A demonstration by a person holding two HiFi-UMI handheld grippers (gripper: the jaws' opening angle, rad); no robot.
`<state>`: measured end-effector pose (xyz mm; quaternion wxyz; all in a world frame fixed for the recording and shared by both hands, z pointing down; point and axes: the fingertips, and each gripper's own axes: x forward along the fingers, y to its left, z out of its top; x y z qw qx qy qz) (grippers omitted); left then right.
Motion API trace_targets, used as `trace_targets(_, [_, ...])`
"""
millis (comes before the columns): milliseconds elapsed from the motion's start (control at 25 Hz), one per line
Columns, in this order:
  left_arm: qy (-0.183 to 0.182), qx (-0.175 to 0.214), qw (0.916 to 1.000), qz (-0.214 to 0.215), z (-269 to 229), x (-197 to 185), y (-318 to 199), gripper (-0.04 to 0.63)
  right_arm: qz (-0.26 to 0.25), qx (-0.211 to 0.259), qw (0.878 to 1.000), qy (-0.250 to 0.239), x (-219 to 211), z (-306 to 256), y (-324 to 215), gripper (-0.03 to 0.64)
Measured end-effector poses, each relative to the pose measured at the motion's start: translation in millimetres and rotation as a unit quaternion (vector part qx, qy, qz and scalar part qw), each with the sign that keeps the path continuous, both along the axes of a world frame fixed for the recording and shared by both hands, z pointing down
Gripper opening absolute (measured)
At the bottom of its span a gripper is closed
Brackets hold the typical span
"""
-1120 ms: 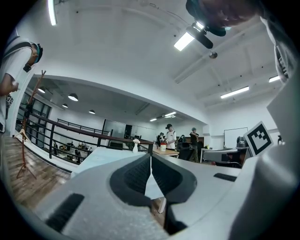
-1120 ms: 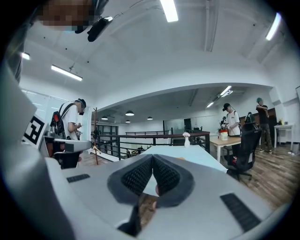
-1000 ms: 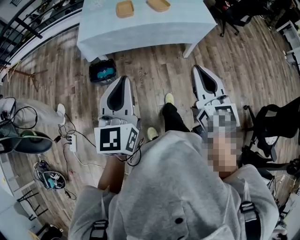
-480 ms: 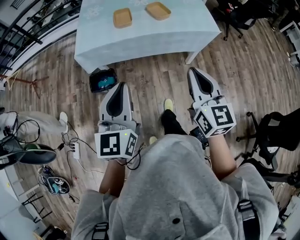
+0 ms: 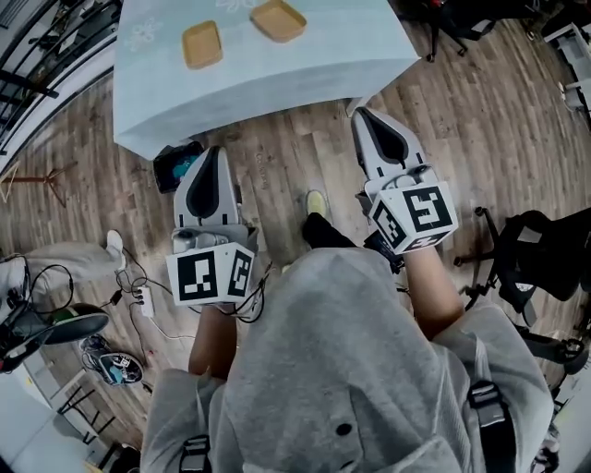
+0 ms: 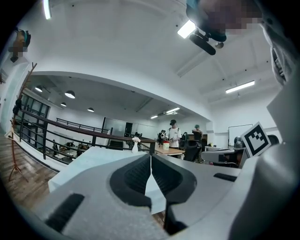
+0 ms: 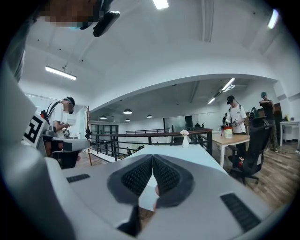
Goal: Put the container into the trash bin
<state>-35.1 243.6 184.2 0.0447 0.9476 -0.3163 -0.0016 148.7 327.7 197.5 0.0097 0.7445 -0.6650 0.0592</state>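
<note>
Plainly at the approach step, with nothing picked up yet. Both sets of tongs clenched on nothing: left gripper [image 5: 211, 152] with dark ribbed pads pressed tip to tip, right gripper [image 5: 363, 115] likewise, only open air ahead of each. Carried level and side by side toward the rectangular table [image 5: 277, 78] draped in pale blue cloth. 2 shallow tan square containers on the table's top, well apart from both grippers: 1 toward its left side [image 5: 202, 44], 1 nearer its far middle [image 5: 278, 19]. No telling which of the 2 to take. Black open-topped trash bin [image 5: 169, 166] with teal rubbish inside, standing on the wood floor [image 5: 295, 157] just off the table's near-left corner, partly hidden by the left gripper.

Next, as a judgement: reach over the table's near edge, open 1 pair of jaws, straddle a container's wall, close, lift clear, then carry down to the bin by the table's corner.

Compared with 1 second ago: table larger and lower in the head view. Right gripper's tip now at the table's near edge rather than short of it. Left gripper now overlapping the bin instead of clear of it. Jaws shut then as now.
</note>
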Motion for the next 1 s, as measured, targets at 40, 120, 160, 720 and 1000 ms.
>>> trace_targets(40, [0.0,-0.001,1.0,0.0,0.1,9.0,-3.7,0.025,0.0,0.002,1.0,-0.001,9.1,-0.1,-4.0,0.026])
trace_targets(120, [-0.002,-0.003,1.0,-0.002,1.3,24.4,-11.1,0.023,0.001,0.002,1.0,-0.006,26.0,1.8,-11.2,0.026])
trace_targets(160, [-0.005,-0.004,1.0,-0.003,2.1,30.5,-15.2,0.023,0.0,0.001,1.0,-0.009,33.2,3.4,-15.1,0.026])
trace_targets(720, [-0.033,0.007,0.999,-0.028,2.2,76.4,-52.9,0.023,-0.03,0.009,0.999,-0.017,83.1,7.9,-62.8,0.026])
trace_targets(1000, [-0.025,0.006,0.9992,-0.032,-1.7,87.0,-60.2,0.023,-0.056,0.022,0.998,-0.019,85.2,4.2,-76.9,0.026])
